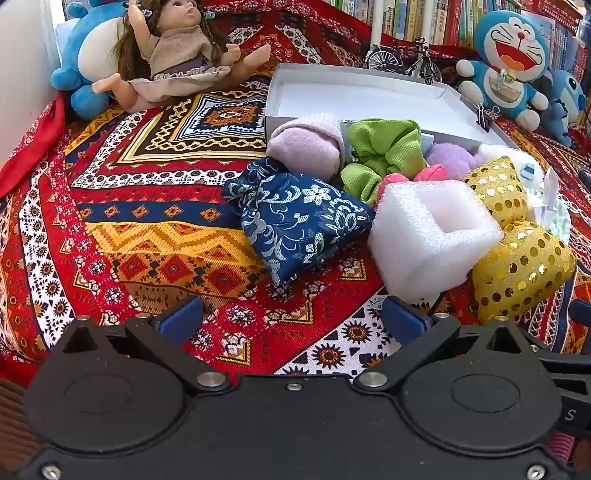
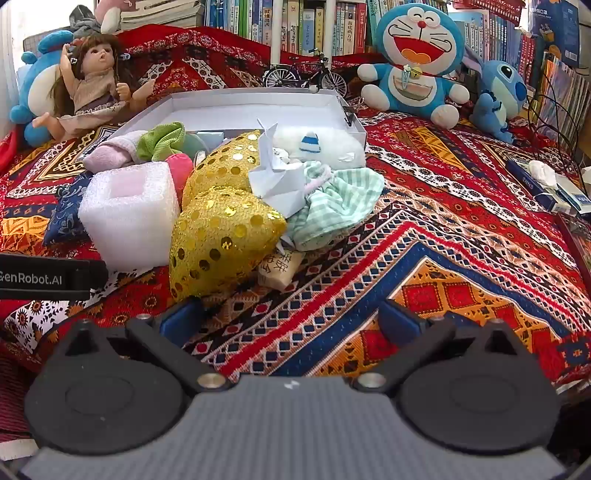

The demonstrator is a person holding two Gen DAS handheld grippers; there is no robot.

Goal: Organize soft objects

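Entry, sorting not begun: I am holding left tongs [image 1: 291, 314] and right tongs [image 2: 291, 314] released and empty, approaching soft objects [image 1: 388, 192] heaped against the box [image 1: 354, 79] mid-bed; next, picking one.

On the black bar [image 2: 48, 277] jutting in at my left in the right wrist view, I read "enRobot.AI" in white, with a cut-off mark before it. In the left wrist view a single white "S" stands on a black part [image 1: 570, 415] at the right edge. A small beige block [image 2: 279, 267] beneath the gold sequin cushion [image 2: 221, 240] carries dark Chinese characters, too tilted for me to read. The book spines [image 2: 295, 26] on the shelf bear print too small for me to make out.
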